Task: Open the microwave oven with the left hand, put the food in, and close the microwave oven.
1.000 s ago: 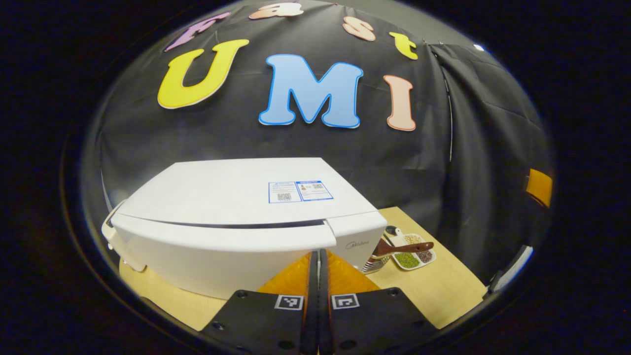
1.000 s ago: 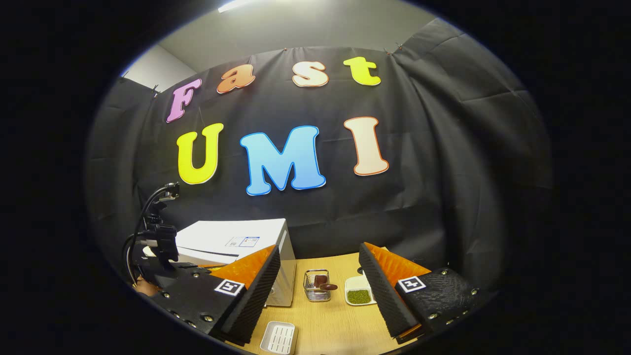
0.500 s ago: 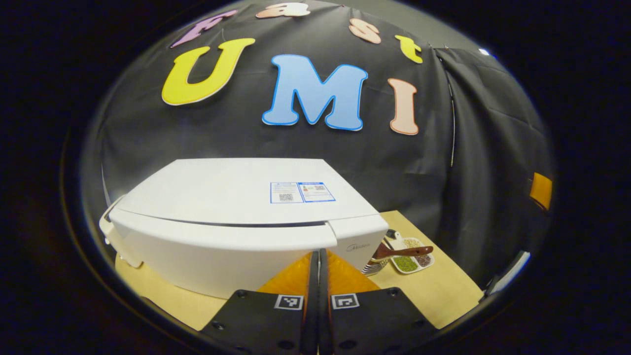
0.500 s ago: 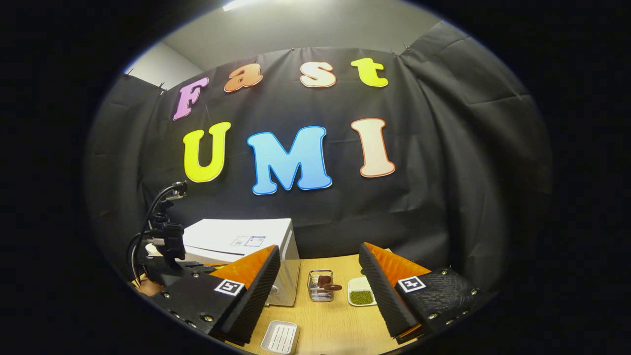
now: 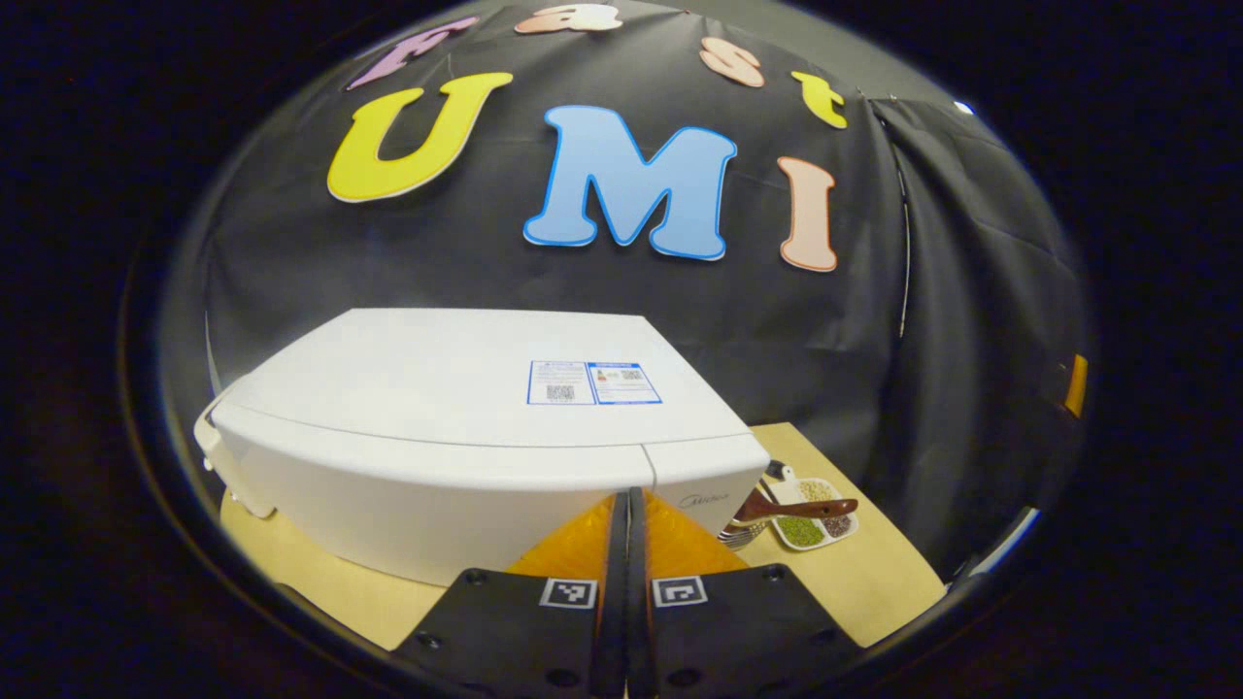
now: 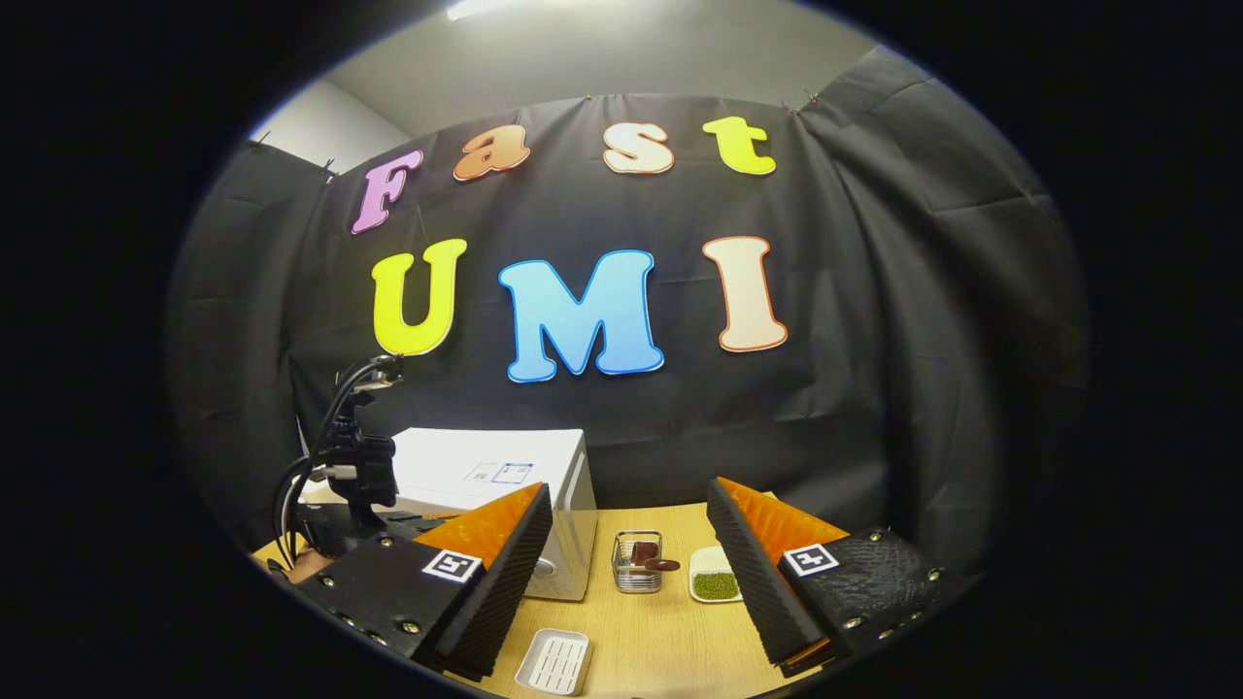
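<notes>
White microwave oven (image 5: 466,427): one, door shut, on wooden table (image 5: 874,582) | left gripper (image 5: 627,505): fingers pressed together, empty, at the oven's front | right gripper (image 6: 629,544): spread wide, empty, oven to its left | one wire basket (image 6: 637,563), one divided dish (image 5: 811,500), one white tray (image 6: 554,660) nearby

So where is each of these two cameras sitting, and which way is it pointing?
Left gripper view: rides the left gripper, close above the microwave, facing the wall; its own shut fingers show at the bottom.
Right gripper view: rides the right gripper, farther back over the table, facing the wall; its open fingers show, with the left gripper beyond.
Both share the microwave, the wire basket and the bean dish.
</notes>
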Demonstrator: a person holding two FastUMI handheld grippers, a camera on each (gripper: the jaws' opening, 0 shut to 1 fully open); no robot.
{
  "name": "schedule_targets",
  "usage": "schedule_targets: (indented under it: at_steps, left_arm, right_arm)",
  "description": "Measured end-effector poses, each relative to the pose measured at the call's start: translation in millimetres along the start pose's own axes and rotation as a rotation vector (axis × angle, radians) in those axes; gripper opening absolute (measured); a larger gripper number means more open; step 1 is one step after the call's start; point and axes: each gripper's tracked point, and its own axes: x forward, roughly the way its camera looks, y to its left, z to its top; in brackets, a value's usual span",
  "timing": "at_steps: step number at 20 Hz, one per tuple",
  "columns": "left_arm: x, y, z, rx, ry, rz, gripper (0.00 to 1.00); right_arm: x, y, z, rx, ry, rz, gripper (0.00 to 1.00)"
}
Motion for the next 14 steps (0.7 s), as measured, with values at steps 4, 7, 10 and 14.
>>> schedule_targets:
  at_steps: [4, 7, 10, 14]
  left_arm:
    - [-53, 9, 60, 0.017, -0.150, 0.012, 0.07]
    - [-127, 34, 123, 0.007, -0.307, 0.048, 0.07]
    - [-207, 62, 174, 0.021, -0.424, 0.096, 0.51]
    - [-282, 92, 192, 0.063, -0.471, 0.154, 0.96]
  right_arm:
    - [-6, 9, 18, -0.011, -0.034, 0.001, 0.97]
    - [-10, 22, 47, -0.021, -0.084, 0.005, 0.97]
    - [-16, 38, 85, -0.005, -0.121, 0.002, 0.97]
    - [-31, 63, 117, 0.058, -0.120, 0.014, 0.97]
